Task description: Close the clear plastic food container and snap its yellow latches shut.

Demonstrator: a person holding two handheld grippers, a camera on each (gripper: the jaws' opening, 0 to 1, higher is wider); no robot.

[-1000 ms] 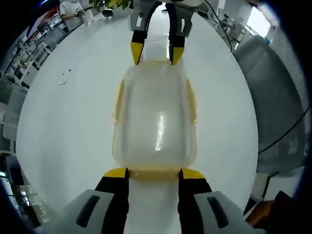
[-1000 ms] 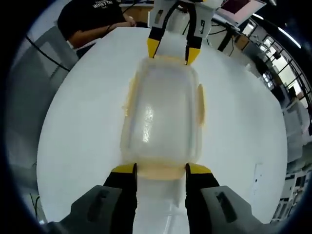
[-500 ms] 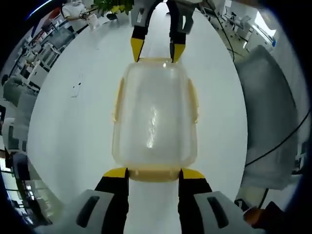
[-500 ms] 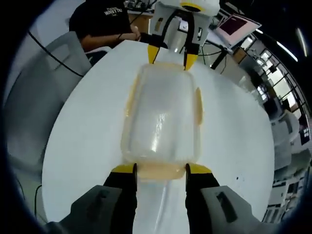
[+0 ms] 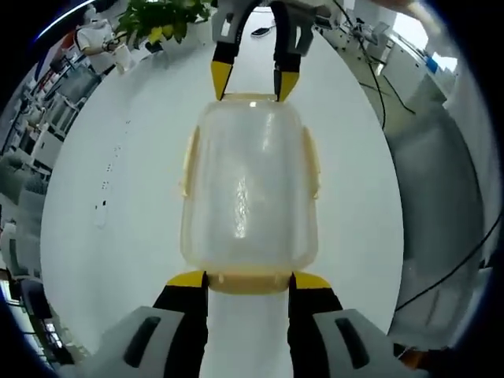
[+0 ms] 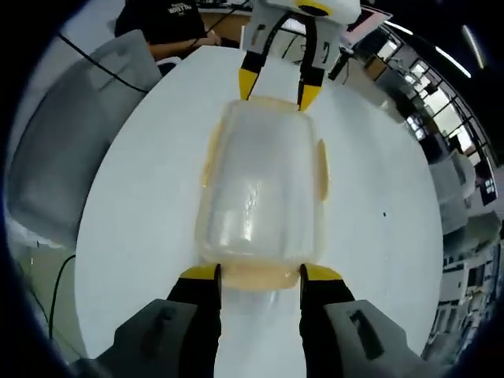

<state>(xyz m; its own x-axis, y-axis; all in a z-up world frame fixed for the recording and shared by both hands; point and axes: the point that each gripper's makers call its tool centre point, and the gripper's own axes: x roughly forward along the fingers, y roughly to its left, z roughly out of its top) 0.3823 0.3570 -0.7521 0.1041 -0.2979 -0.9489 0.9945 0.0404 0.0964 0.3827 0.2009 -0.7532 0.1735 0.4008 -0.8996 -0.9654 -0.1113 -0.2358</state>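
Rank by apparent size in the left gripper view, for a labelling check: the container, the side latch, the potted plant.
1. Container, by far the largest.
2. Potted plant.
3. Side latch; it looks similar to the plant, which sits farther off, so their order is unsure.

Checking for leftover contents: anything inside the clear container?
Through the lid, the clear container looks empty, glare only. Its near-end floor is hidden behind the yellow latch between the left gripper tips.

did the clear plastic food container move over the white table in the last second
Yes: in the left gripper view the dark table specks slid nearward past the container; it moved beyond them.
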